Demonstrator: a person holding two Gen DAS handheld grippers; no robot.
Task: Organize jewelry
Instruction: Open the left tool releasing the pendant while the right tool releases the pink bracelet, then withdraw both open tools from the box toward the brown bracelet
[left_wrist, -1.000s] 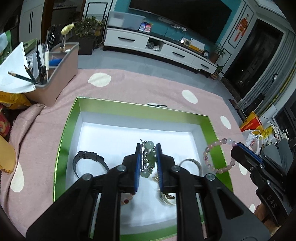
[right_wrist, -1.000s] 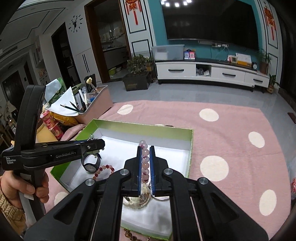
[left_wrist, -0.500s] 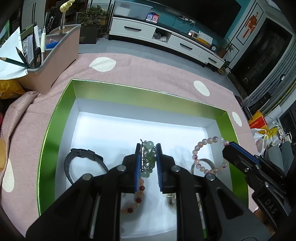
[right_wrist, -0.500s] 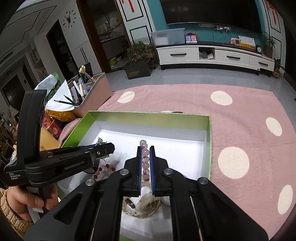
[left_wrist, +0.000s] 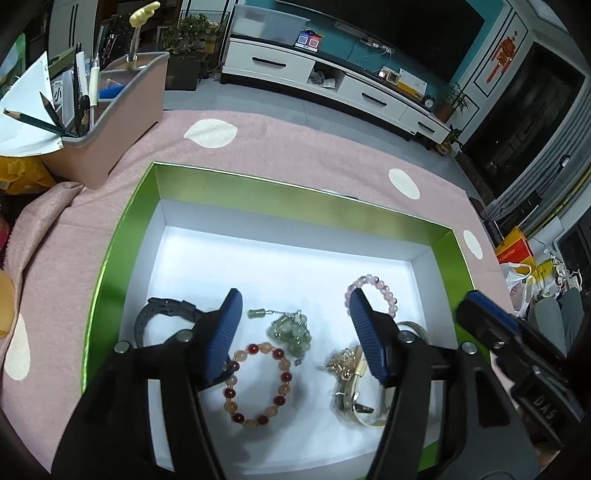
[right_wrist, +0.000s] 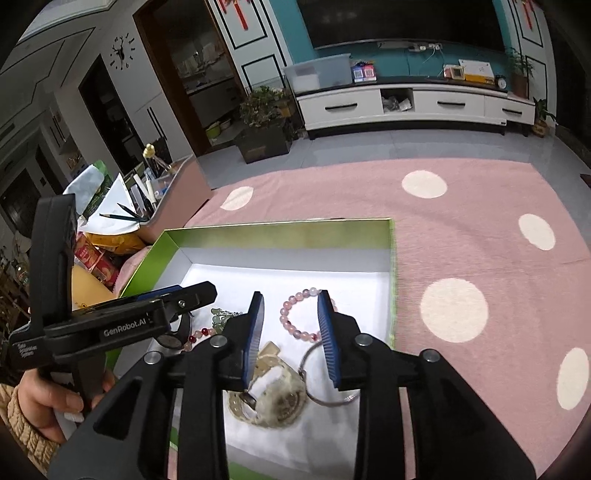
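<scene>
A green-walled box (left_wrist: 295, 201) with a white floor holds the jewelry. My left gripper (left_wrist: 295, 332) is open and empty above a green jade pendant (left_wrist: 291, 330) and a red-and-peach bead bracelet (left_wrist: 256, 384). A black watch (left_wrist: 159, 314) lies at the left. A gold watch (left_wrist: 351, 376) lies at the right. My right gripper (right_wrist: 291, 332) is open and empty over a pink bead bracelet (right_wrist: 299, 317), which also shows in the left wrist view (left_wrist: 373, 284). A thin silver bangle (right_wrist: 314, 369) lies beside a pale watch (right_wrist: 273, 398).
The box (right_wrist: 280, 229) sits on a pink cloth with white dots (right_wrist: 480, 258). A pink organiser with pens and pencils (left_wrist: 110, 122) stands at the back left. Snack packets (right_wrist: 99, 258) lie to the left of the box.
Both grippers were shut, the left on the jade pendant, the right on the pink bracelet. Both have opened, and the two pieces now lie on the box floor.
</scene>
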